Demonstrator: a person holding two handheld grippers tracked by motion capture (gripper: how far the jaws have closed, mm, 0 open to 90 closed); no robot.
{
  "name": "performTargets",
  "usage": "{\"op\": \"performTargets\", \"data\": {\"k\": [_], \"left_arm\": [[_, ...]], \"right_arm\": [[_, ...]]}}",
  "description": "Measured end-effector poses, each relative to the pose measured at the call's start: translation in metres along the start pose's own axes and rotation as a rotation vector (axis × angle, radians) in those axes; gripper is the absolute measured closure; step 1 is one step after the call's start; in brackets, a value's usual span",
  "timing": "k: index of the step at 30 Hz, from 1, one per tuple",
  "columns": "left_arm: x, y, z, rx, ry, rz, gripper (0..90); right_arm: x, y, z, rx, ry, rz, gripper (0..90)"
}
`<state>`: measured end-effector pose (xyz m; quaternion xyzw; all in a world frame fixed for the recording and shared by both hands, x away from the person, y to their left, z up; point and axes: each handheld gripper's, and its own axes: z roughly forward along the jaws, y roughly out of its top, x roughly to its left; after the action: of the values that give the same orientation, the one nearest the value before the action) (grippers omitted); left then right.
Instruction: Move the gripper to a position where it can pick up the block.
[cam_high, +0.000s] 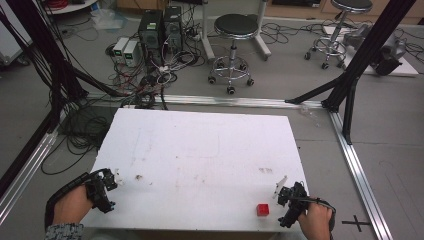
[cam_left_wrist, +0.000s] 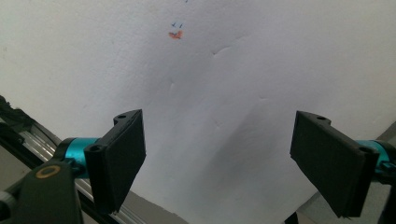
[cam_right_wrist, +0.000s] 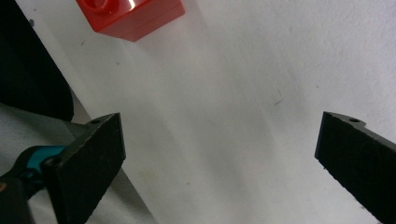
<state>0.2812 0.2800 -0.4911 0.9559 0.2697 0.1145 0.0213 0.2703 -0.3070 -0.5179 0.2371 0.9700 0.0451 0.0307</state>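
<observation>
A small red brick (cam_high: 263, 209) lies near the front right corner of the white table (cam_high: 200, 150). My right gripper (cam_high: 286, 197) sits just right of it at the table's right edge, open, nothing between its jaws. The right gripper view has the red brick (cam_right_wrist: 133, 16) at the top left, ahead of the wide-apart jaws. My left gripper (cam_high: 109, 184) rests at the table's front left edge, open and empty. In the left gripper view its jaws stand far apart over bare white board, with a small orange mark (cam_left_wrist: 175, 34) ahead.
Beyond the table lie tangled cables and computer boxes (cam_high: 160, 30) on the floor, plus two round stools (cam_high: 235, 30). Black frame posts (cam_high: 350, 75) stand at both sides. Aluminium rails (cam_high: 360, 170) run along the floor beside the table.
</observation>
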Motion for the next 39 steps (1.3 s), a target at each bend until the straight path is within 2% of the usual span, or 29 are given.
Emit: {"op": "performTargets", "data": {"k": [12, 19, 25, 32, 37, 39], "left_arm": [[-0.0002, 0.0014, -0.0009, -0.001, 0.002, -0.006, 18.6], [-0.0009, 0.0014, -0.0026, -0.003, 0.004, 0.002, 18.9], [-0.0011, 0.0014, -0.0034, -0.014, 0.006, -0.008, 18.9], [-0.0008, 0.0015, -0.0054, -0.016, 0.008, 0.001, 19.0], [-0.0018, 0.0027, -0.0047, -0.022, 0.007, -0.002, 19.0], [-0.0022, 0.0032, -0.0044, -0.022, 0.007, -0.001, 19.2]], "right_arm": [[-0.0010, 0.0000, -0.0021, -0.005, -0.001, 0.001, 0.8], [-0.0015, 0.0002, -0.0018, 0.004, -0.001, -0.021, 0.8], [-0.0026, -0.0006, -0.0028, 0.013, -0.019, -0.050, 0.8], [-0.0010, 0.0014, -0.0028, 0.026, -0.033, -0.071, 0.9], [0.0010, 0.0042, -0.0031, 0.030, -0.023, -0.124, 0.8], [0.0016, 0.0054, -0.0035, 0.036, -0.026, -0.131, 0.8]]}}
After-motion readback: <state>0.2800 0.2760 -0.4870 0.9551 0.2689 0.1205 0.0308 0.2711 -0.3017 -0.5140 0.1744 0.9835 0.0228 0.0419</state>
